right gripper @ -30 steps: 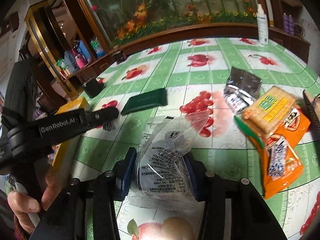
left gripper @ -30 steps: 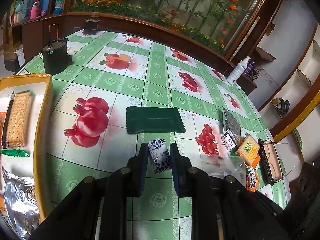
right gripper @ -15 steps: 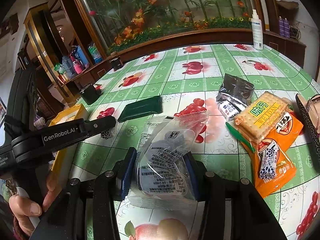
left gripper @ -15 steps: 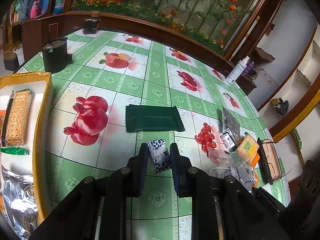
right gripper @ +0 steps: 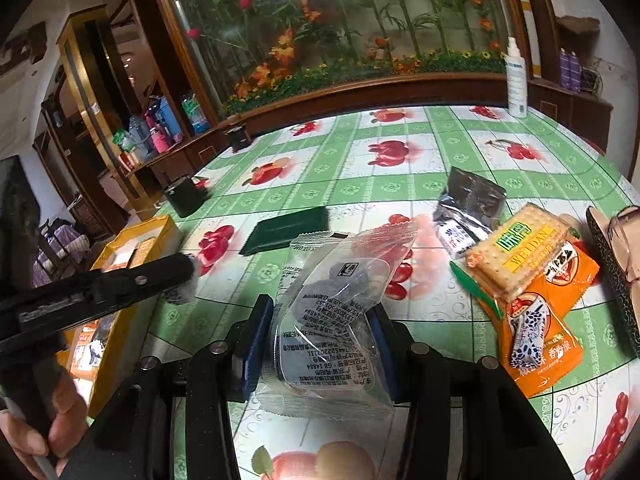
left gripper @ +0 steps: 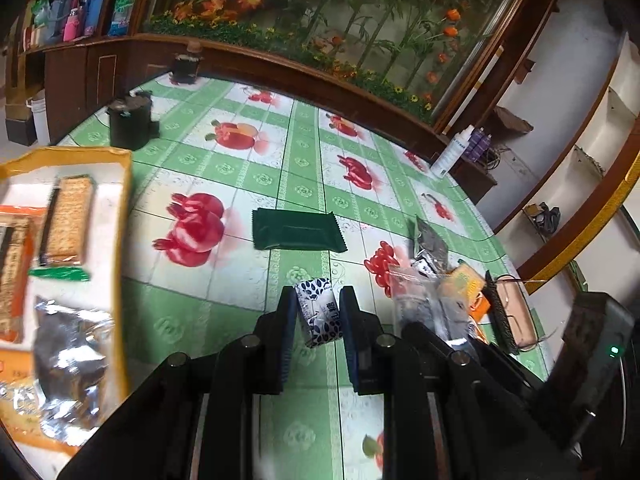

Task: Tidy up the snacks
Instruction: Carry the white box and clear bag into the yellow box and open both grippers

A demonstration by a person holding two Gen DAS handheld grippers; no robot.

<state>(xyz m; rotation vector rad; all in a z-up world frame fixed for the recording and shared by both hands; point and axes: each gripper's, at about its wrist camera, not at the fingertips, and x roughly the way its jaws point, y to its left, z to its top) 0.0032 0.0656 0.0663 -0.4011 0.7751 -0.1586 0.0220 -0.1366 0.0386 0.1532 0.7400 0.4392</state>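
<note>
My left gripper point(left gripper: 318, 308) is shut on a small white-and-navy patterned candy point(left gripper: 319, 312) above the tablecloth; it also shows in the right wrist view point(right gripper: 182, 280). My right gripper point(right gripper: 320, 320) is shut on a clear plastic snack packet point(right gripper: 336, 316), also seen at the right of the left wrist view point(left gripper: 416, 300). A yellow tray point(left gripper: 122, 240) at the left holds crackers, an orange pack and a silver pouch. A dark green packet point(left gripper: 298, 230) lies mid-table.
At the right lie a cracker pack point(right gripper: 520, 248), an orange pack point(right gripper: 548, 312), a dark foil pouch point(right gripper: 472, 200) and a glasses case point(right gripper: 616, 272). A black canister point(left gripper: 128, 122) and a white bottle point(right gripper: 516, 80) stand at the far edges.
Both grippers have shifted left toward the tray with their snacks still held; the tray looms larger in the left wrist view, and the right gripper's packet has come closer beside the left one.
</note>
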